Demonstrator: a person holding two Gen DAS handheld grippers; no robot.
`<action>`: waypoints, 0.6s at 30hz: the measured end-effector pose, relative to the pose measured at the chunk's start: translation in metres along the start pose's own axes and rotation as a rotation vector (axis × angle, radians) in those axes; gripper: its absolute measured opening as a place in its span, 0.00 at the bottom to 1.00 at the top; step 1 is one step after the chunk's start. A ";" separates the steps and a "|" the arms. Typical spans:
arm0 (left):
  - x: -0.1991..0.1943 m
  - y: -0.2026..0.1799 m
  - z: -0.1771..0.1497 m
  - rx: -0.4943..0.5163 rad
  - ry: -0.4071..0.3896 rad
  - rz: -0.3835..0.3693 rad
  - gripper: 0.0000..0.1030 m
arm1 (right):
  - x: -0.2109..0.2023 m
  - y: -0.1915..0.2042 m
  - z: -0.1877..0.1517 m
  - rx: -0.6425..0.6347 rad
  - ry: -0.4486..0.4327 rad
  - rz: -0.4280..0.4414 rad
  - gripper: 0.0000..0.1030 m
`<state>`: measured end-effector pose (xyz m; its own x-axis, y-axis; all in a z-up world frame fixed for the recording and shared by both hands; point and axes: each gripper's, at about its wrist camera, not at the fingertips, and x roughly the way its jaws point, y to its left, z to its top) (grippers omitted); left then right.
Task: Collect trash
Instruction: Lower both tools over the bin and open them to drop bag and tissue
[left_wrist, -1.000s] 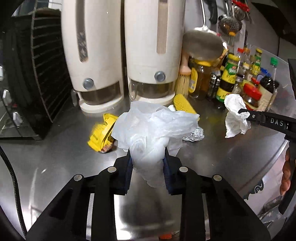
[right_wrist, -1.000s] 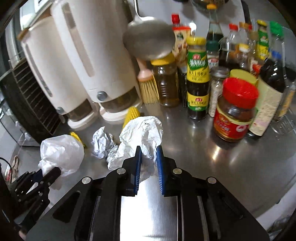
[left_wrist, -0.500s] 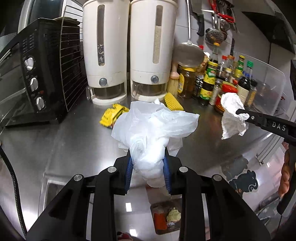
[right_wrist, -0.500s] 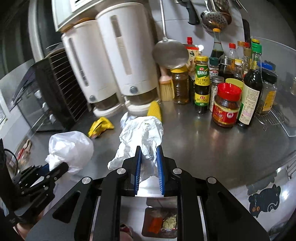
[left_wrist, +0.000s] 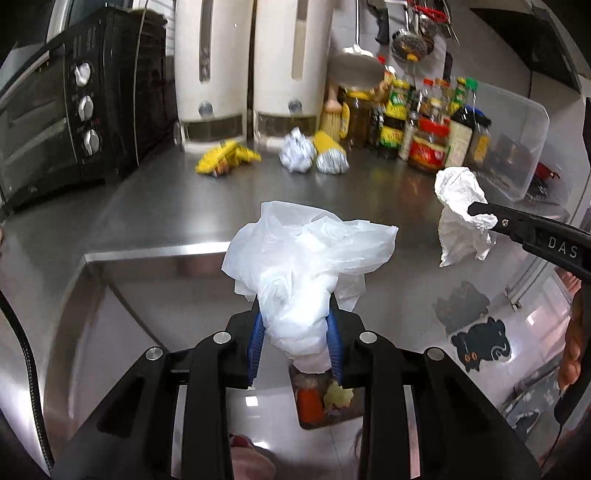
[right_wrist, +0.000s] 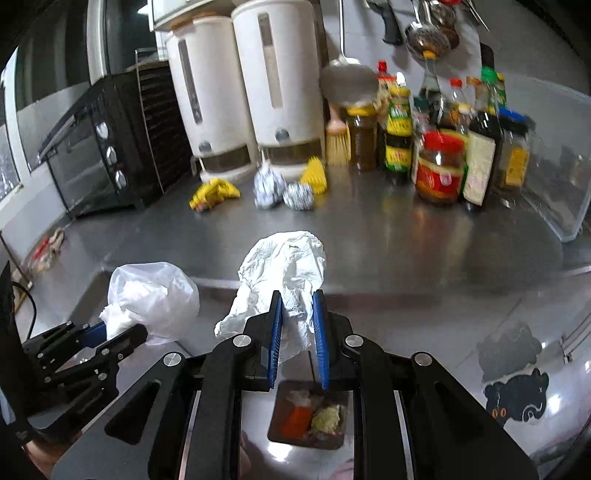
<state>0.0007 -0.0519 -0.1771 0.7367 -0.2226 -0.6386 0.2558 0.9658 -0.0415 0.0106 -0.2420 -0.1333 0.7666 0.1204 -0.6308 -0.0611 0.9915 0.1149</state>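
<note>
The left gripper (left_wrist: 295, 339) is clamped on a white plastic bag (left_wrist: 306, 258), and the right gripper (right_wrist: 297, 332) is clamped on a crumpled paper (right_wrist: 284, 266). Both hang off the counter (left_wrist: 184, 206) edge, above a bin (right_wrist: 308, 417) at 6 o'clock. I judge this the carrying step; next, each must be brought over the bin and let go. Only the right view shows the bin unobstructed, with scraps inside; a yellow wrapper (right_wrist: 214, 194) and foil balls (right_wrist: 282, 192) wait at 12 o'clock.
</note>
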 end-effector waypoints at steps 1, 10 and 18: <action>0.005 -0.003 -0.011 0.002 0.016 -0.008 0.27 | 0.005 -0.003 -0.011 0.008 0.019 -0.003 0.17; 0.073 -0.018 -0.088 -0.011 0.173 -0.081 0.30 | 0.075 -0.032 -0.100 0.101 0.218 0.021 0.17; 0.143 -0.027 -0.136 -0.025 0.312 -0.081 0.29 | 0.140 -0.046 -0.160 0.155 0.345 0.018 0.17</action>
<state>0.0140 -0.0917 -0.3716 0.4857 -0.2516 -0.8371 0.2875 0.9504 -0.1188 0.0183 -0.2627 -0.3497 0.5045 0.1737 -0.8458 0.0448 0.9730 0.2266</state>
